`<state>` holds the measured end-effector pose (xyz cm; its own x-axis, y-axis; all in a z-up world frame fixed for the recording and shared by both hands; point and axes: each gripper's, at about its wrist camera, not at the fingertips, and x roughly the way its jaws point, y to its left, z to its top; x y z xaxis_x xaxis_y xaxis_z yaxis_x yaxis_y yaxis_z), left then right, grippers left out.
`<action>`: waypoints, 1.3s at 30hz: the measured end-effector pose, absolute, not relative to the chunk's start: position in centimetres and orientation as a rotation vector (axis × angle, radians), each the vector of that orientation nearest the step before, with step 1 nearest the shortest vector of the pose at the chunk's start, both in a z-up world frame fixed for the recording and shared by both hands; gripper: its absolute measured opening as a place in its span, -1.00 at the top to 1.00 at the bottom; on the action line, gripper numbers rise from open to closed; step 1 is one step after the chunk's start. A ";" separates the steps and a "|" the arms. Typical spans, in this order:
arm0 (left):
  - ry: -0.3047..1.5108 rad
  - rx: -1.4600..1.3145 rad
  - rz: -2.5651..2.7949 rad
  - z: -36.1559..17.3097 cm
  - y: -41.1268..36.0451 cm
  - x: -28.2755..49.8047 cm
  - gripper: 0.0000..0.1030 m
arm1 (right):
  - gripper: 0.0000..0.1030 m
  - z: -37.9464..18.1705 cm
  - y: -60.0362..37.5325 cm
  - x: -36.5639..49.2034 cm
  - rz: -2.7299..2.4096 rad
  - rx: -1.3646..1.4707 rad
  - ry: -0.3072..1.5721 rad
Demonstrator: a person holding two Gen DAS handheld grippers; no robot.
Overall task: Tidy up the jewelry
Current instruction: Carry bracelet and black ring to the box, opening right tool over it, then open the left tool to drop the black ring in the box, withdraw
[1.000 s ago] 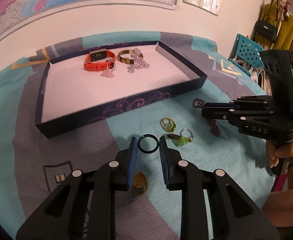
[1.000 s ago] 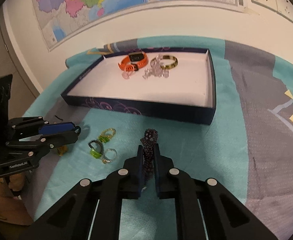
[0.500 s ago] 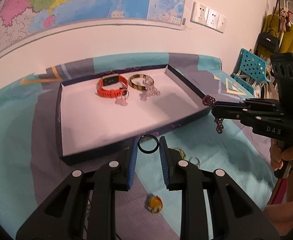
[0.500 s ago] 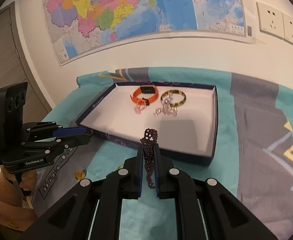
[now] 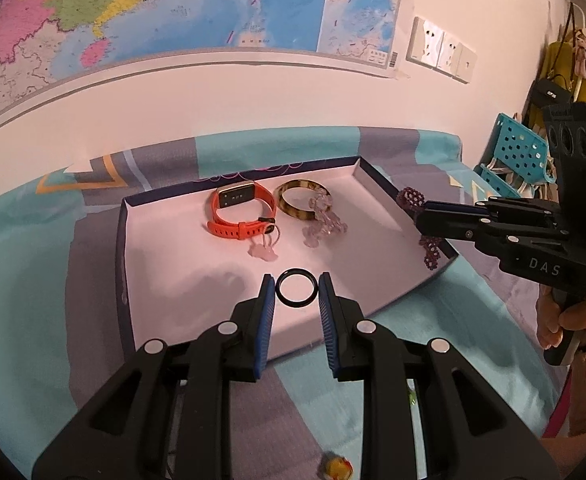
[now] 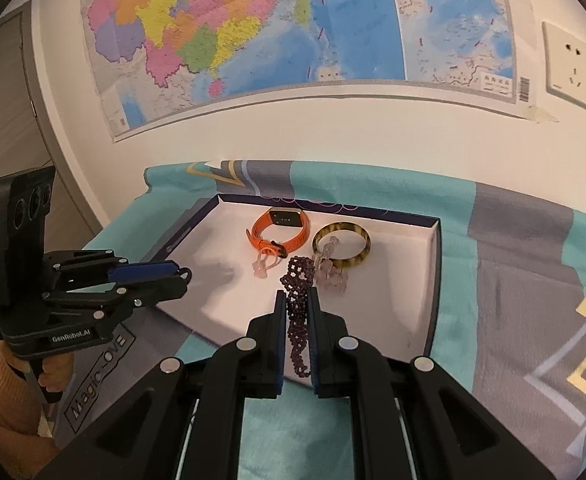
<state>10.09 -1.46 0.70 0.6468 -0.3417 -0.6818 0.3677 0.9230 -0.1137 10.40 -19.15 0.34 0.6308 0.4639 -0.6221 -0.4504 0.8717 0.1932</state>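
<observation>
Above the tray (image 5: 121, 280) the left gripper (image 5: 296, 289) pinches a black ring (image 5: 296, 290) – jaws slightly apart; the right gripper (image 6: 297, 300) clamps a purple bead bracelet (image 6: 298, 312), nearly closed

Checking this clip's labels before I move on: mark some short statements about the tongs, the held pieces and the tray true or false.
1. The left tongs grip a black ring. True.
2. The right tongs are empty. False: they pinch a purple beaded bracelet.
3. An orange watch lies in the tray. True.
4. The amber bangle lies on the cloth outside the tray. False: it is inside, beside the watch.
</observation>
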 end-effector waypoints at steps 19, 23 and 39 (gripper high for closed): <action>0.870 0.006 -0.379 -2.9 -2.2 14.8 0.56 | 0.89 -2.8 -17.9 14.1 0.538 0.021 0.805; 0.890 0.017 -0.367 -3.4 -2.4 15.3 0.56 | 0.86 -3.3 -18.2 13.9 0.535 0.036 0.814; 0.848 0.046 -0.314 -2.5 -2.3 14.8 0.13 | 0.60 -2.4 -18.3 10.0 0.596 0.045 0.781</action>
<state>14.78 -2.31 -2.49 0.6185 -0.2549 -0.7433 0.2912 0.9529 -0.0844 10.03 -18.33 -2.39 0.5550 0.5212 -0.6483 -0.4885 0.8351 0.2531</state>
